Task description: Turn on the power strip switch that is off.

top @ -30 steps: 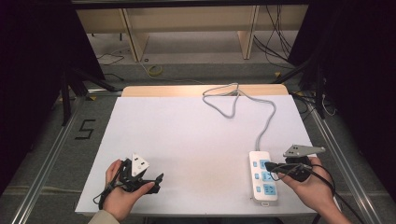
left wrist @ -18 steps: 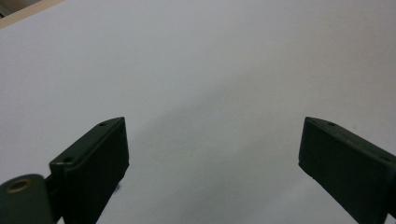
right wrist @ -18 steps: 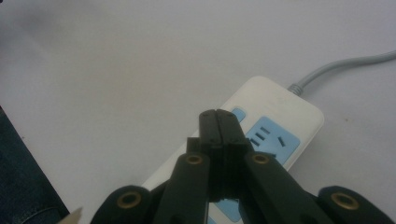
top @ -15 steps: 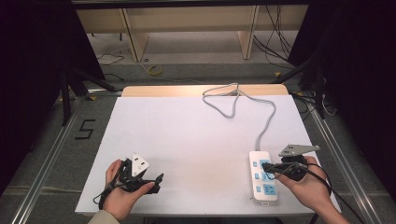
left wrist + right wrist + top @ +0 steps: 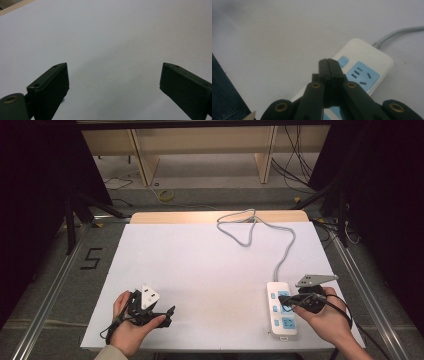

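Note:
A white power strip (image 5: 281, 310) with blue sockets lies near the table's front right; its grey cable (image 5: 280, 245) runs back in a loop. My right gripper (image 5: 286, 299) hovers over the strip's middle, jaws shut together with nothing between them; in the right gripper view the closed tips (image 5: 328, 65) sit just above the power strip (image 5: 364, 62), beside a blue socket. My left gripper (image 5: 167, 312) rests at the front left in a hand, jaws wide open. In the left gripper view only bare white table lies between its fingers (image 5: 50, 87).
The white table top (image 5: 200, 265) has a wooden strip along its far edge. Metal rails run along both sides. Shelving and loose cables (image 5: 300, 165) lie on the floor beyond. A "5" mark (image 5: 91, 258) is on the floor at the left.

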`<state>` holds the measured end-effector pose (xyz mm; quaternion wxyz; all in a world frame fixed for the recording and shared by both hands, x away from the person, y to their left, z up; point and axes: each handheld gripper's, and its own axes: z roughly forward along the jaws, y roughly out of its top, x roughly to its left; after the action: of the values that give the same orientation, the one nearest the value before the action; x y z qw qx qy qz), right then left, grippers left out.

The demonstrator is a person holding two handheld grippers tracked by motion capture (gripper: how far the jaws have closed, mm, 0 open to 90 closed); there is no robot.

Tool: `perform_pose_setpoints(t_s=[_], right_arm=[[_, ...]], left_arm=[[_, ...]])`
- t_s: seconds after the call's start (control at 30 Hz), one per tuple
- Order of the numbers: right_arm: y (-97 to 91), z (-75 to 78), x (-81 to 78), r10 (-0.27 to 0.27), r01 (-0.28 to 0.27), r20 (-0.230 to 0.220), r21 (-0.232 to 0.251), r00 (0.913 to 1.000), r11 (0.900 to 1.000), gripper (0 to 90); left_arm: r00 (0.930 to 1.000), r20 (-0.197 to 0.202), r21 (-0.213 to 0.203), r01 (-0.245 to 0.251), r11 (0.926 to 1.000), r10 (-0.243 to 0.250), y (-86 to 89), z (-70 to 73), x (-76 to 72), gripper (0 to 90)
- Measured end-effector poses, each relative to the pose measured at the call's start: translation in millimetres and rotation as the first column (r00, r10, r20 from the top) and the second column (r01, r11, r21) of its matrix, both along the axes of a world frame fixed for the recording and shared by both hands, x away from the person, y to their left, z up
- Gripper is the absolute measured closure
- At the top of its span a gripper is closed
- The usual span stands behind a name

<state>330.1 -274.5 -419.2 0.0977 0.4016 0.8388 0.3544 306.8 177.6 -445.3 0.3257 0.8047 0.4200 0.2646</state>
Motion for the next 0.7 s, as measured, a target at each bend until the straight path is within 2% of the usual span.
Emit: perform_pose_setpoints(t_s=[0.7], right_arm=[[7.7,-3.7,3.2,0.014,-0.015,-0.033,-0.020,0.9993,0.9997,90.0]], left_arm=[[1.0000,-0.001,-0.005,0.001,1.0000,-0.001,-0.9,0.0,-0.1,8.2]])
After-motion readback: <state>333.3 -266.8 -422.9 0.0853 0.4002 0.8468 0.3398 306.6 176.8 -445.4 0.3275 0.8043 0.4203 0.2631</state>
